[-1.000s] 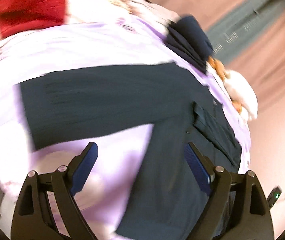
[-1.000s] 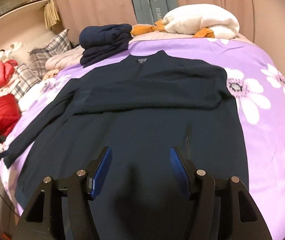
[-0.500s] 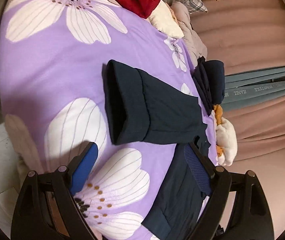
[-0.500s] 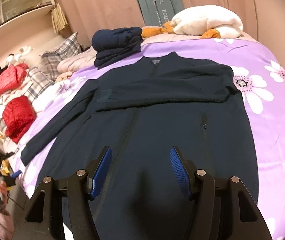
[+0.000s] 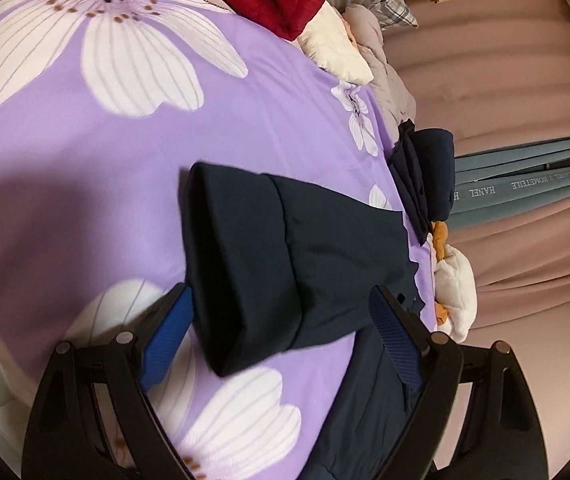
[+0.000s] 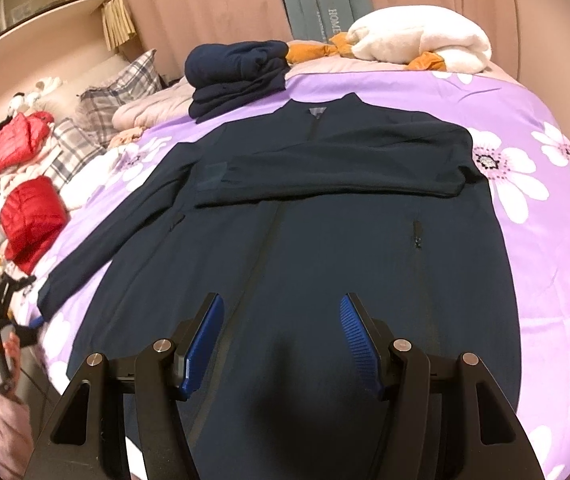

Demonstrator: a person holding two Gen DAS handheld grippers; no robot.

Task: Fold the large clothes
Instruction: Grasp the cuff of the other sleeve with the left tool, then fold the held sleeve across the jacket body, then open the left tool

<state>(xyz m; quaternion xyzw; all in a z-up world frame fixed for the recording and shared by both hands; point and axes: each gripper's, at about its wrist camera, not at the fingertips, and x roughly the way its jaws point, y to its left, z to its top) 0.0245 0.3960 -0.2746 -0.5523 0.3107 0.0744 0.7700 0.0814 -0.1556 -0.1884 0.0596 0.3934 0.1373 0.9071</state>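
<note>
— While spread wide, left gripper [image 5: 281,316] low in frame, empty, around the cuff of the jacket sleeve [image 5: 241,264].
— Right gripper [image 6: 281,344]?
— Also spread, empty, above the jacket [image 6: 325,216], flat mid-frame on the purple bedspread [image 6: 545,240].

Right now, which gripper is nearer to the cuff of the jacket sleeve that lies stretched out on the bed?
Left. The left gripper is open right at the sleeve cuff; the right gripper hovers open over the jacket hem, away from that cuff.
</note>
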